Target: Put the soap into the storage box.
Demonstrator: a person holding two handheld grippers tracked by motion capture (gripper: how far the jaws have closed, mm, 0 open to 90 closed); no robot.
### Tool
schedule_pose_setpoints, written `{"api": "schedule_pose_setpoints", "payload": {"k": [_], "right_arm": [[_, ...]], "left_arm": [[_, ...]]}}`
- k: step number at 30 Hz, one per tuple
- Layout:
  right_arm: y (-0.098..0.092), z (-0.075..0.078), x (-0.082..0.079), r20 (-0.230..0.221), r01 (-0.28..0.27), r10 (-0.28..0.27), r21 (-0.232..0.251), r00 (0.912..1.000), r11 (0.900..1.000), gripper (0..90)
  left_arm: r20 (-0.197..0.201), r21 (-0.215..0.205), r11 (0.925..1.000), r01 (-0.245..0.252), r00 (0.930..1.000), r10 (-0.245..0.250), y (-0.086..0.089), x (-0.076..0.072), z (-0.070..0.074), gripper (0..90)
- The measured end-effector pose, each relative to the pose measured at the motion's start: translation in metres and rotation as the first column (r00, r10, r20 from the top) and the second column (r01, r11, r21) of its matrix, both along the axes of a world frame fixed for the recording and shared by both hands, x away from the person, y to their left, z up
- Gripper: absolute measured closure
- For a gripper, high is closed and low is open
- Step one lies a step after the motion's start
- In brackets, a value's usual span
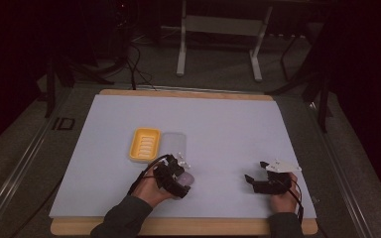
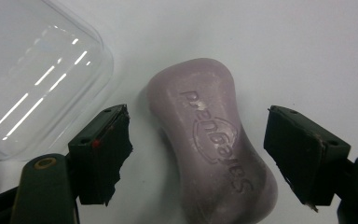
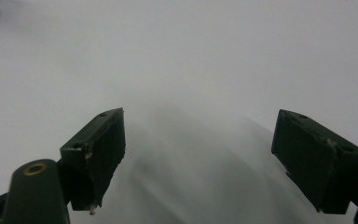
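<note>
White table mat (image 1: 238, 129), near half: pale purple waisted soap bar (image 2: 212, 144) lies flat just beside the clear plastic lid (image 2: 37, 79), between the spread jaws of the left gripper (image 2: 198, 154), long axis along them. Right gripper (image 3: 214, 158), jaws apart and holding nothing, hangs well apart from the bar over bare mat.

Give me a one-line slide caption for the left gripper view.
Open left gripper straddling a purple soap bar on the white table, clear lid alongside.
</note>
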State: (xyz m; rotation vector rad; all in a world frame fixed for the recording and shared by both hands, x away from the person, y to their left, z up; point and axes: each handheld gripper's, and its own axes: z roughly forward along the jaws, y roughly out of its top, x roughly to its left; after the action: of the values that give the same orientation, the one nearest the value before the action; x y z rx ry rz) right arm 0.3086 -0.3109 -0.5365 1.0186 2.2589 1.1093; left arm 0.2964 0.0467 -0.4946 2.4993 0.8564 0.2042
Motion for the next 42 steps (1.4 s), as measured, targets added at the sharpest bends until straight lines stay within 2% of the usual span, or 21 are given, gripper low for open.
{"api": "schedule_pose_setpoints", "payload": {"k": [12, 18, 27, 35, 38, 42], "right_arm": [[0.0, 0.0, 0.0, 0.001, 0.0, 0.0, -0.004, 1.0, 1.0, 17.1], [0.0, 0.0, 0.0, 0.001, 0.0, 0.0, -0.005, 1.0, 1.0, 17.1], [0.001, 0.0, 0.0, 0.0, 0.0, 0.0, -0.006, 1.0, 1.0, 17.1], [0.001, 0.0, 0.0, -0.001, -0.001, 0.001, -0.008, 1.0, 1.0, 17.1], [0.001, 0.0, 0.0, -0.001, -0.001, 0.001, -0.007, 1.0, 1.0, 17.1], [0.001, 0.0, 0.0, -0.002, -0.001, 0.001, -0.007, 1.0, 1.0, 17.1]], "left_arm": [[-0.025, 0.039, 0.9992, 0.006, 0.9997, -0.005, -0.009, 0.001, -0.009, 24.2], [-0.031, 0.065, 0.9979, 0.007, 0.9995, -0.005, -0.01, 0.002, -0.014, 28.6], [-0.035, 0.079, 0.9966, 0.024, 0.9992, -0.021, -0.008, 0.004, -0.014, 33.5], [-0.048, 0.137, 0.9882, 0.068, 0.9969, -0.062, -0.006, 0.01, -0.009, 43.8], [-0.066, 0.15, 0.9857, 0.077, 0.9955, -0.067, -0.008, 0.012, -0.007, 46.3], [-0.101, 0.182, 0.9782, 0.101, 0.9914, -0.083, -0.011, 0.017, -0.005, 47.1]]}}
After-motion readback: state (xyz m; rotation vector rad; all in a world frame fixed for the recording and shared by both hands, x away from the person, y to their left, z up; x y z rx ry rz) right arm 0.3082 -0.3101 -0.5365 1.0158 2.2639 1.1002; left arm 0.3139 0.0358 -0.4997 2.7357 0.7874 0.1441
